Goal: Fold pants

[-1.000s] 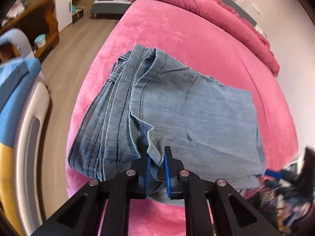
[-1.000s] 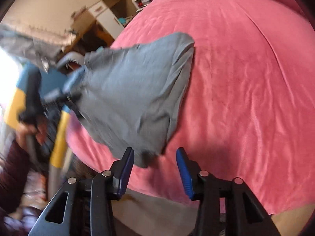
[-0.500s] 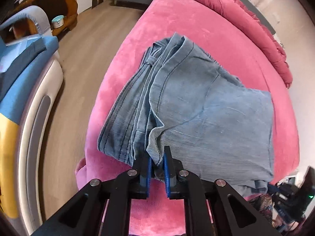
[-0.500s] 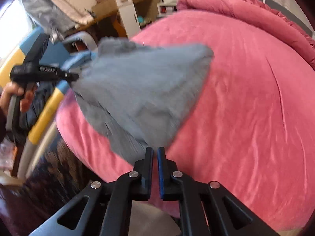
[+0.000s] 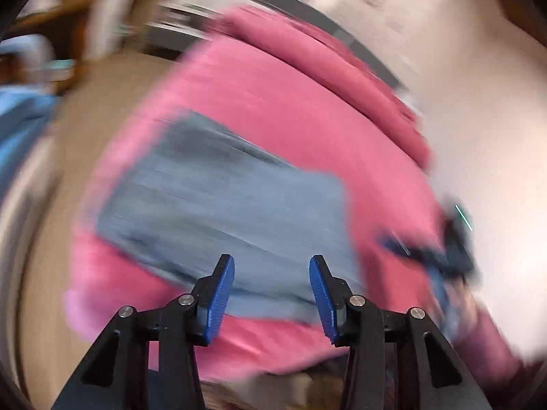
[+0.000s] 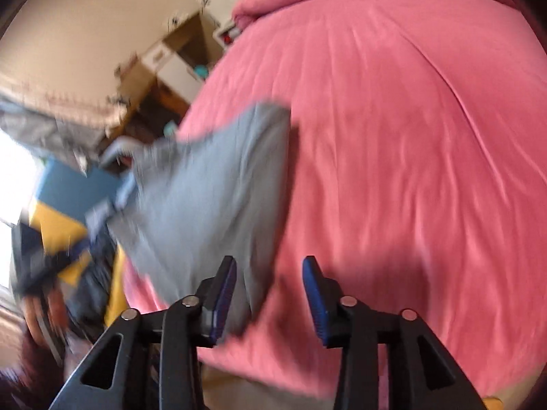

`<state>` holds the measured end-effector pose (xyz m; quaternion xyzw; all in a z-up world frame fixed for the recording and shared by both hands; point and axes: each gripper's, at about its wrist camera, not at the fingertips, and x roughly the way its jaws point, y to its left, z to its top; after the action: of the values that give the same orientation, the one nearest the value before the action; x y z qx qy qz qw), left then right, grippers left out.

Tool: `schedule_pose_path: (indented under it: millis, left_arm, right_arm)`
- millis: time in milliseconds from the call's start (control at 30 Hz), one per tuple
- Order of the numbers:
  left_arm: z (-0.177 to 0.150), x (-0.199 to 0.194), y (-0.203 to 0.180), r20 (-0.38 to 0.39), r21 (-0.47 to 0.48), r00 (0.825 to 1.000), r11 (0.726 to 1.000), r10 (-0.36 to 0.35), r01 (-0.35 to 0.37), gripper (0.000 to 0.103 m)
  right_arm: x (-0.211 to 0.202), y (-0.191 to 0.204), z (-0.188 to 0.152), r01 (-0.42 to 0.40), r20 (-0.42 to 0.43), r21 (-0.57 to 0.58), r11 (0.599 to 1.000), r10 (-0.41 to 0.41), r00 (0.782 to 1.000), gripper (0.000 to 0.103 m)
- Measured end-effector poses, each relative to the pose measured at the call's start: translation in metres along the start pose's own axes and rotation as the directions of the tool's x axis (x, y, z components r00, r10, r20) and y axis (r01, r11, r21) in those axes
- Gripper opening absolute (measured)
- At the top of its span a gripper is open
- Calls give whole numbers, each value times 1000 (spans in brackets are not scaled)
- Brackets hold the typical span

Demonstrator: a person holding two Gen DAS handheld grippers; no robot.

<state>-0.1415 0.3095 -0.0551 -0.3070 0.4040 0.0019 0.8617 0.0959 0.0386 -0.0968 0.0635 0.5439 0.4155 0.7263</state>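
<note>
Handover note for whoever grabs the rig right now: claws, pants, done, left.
Left claw: open, jaws just opened, nothing between the pads, clear of the cloth.
Right claw: open, jaws just opened; the jeans' near edge shows between its jaws, not pinched.
Jeans: lying folded in a rough rectangle near the front edge of the pink bed.
Done: fold laid down, both claws let go.
Left: frames are blurred; check the edges and square up or fold again if needed.

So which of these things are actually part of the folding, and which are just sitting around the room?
Part of the job:
- jeans, folded, lying on the bed
- left claw, open, nothing between its pads
- right claw, open too
- pink bed, the work surface

Just lying about:
- rolled pink quilt
- white cabinet
</note>
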Motion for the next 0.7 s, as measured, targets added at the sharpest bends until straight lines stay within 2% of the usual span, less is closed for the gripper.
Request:
schedule_pose_path:
  millis: [33,67,133,233,333,400,433,467,500,533,567,633,700]
  left_arm:
    - [-6,13,-13,-44,29,998,999,-39,41,45]
    - [-11,28,-28,-88,64,994,996,-59,64,45]
    - [-18,53,-55,-126,149,991,987,-42,61,46]
    - [-21,75,-84,-130,249,991,966,-36,67,46]
    - [-21,96,-98,-129,298,990,950,-53,90,48]
    - [-21,119,-98,-209,295,977,949,-45,107,47]
    - [-24,131,-95,-247,301,969,949,-21,98,44]
    - [-29,143,-91,-290,306,957,947,-1,94,43]
    - [-35,152,-85,-330,305,944,948,12,94,40]
    - [-42,159,-81,-367,307,930,948,35,85,33]
    - [-48,164,-77,-380,319,923,945,56,74,31]
    - [-53,165,-76,-382,337,922,939,64,74,30]
    - [-48,162,-78,-381,313,924,946,41,88,30]
  right_arm:
    - [4,-3,14,-35,3,20,999,34,999,45]
    - [14,-1,22,-55,4,36,998,55,999,53]
    - [30,-7,45,-107,1,83,991,108,994,64]
    - [62,-26,76,-159,-28,201,967,168,985,64]
    - [79,-34,86,-159,-40,246,956,174,984,64]
    - [94,-33,92,-154,-77,244,957,178,981,64]
    - [100,-29,94,-155,-91,221,963,178,980,52]
    - [102,-25,95,-149,-99,187,971,169,981,21]
    - [105,-14,96,-114,-110,108,987,126,986,18]
    - [104,-12,95,-96,-113,83,992,105,988,18]
    - [106,-8,98,-68,-113,66,996,75,991,15]
    - [108,-11,102,-30,-109,47,998,35,993,15]
    - [117,-14,102,0,-128,53,999,6,992,15]
